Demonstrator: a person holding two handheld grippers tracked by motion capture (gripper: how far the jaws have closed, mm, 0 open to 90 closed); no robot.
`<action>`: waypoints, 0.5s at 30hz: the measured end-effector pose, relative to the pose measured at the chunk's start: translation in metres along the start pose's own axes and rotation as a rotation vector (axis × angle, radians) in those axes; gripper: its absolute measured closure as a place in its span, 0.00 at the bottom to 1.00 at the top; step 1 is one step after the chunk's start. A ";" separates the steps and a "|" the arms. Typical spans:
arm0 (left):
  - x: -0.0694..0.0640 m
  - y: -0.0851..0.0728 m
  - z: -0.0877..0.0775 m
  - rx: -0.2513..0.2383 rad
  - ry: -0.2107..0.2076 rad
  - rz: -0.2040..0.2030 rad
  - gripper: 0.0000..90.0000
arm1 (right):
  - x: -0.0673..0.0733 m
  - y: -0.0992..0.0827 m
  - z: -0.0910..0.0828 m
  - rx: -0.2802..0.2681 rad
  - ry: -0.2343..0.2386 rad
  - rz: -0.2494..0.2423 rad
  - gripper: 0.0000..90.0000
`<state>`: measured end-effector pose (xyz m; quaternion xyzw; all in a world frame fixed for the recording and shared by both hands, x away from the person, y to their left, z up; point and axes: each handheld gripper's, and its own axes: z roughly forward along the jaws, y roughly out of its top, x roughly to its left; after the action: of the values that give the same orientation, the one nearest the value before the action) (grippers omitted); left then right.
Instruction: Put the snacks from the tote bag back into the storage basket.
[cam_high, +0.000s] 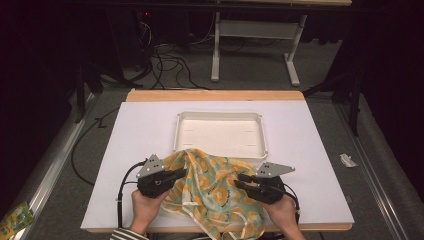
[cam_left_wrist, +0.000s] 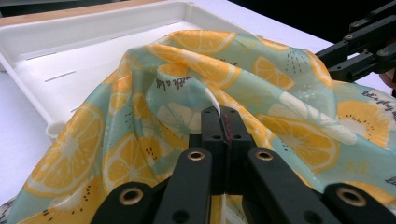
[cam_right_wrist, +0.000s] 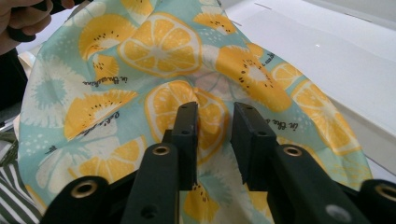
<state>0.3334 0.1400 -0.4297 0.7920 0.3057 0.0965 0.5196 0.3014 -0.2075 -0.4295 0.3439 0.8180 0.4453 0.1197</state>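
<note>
Step in hand, as I read it: gathering the fruit-print cloth (cam_high: 215, 192), which lies heaped just in front of the white tray (cam_high: 220, 118), one fold lapping its near rim. Left gripper (cam_left_wrist: 223, 122) is clamped tight on a fold. Right gripper (cam_right_wrist: 215, 135) stands part open, a cloth bulge between its jaws, pads not visibly pressing; next move likely calls for pinching that bulge before lifting toward the tray.

Lab or recording studio, not a home: dark curtained surroundings, grey carpet floor (cam_high: 260, 75), tangle of black cables (cam_high: 167, 62) behind the desk (cam_high: 320, 150), white metal frame of a second desk (cam_high: 257, 35) at the back, white board laid over a wooden top, metal rail (cam_high: 55, 160) along the floor at left.
</note>
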 end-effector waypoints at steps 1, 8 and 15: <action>-0.001 0.000 0.001 0.000 -0.004 0.000 1.00 | 0.000 0.000 0.000 0.003 0.003 0.004 0.84; -0.001 0.000 0.002 -0.001 -0.006 0.002 1.00 | -0.001 0.000 0.000 0.015 0.010 -0.001 0.95; -0.001 0.000 0.001 -0.001 -0.004 0.001 1.00 | 0.000 0.000 -0.001 0.018 0.013 -0.013 1.00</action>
<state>0.3333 0.1386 -0.4300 0.7919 0.3043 0.0954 0.5207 0.3007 -0.2077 -0.4292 0.3367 0.8251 0.4391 0.1143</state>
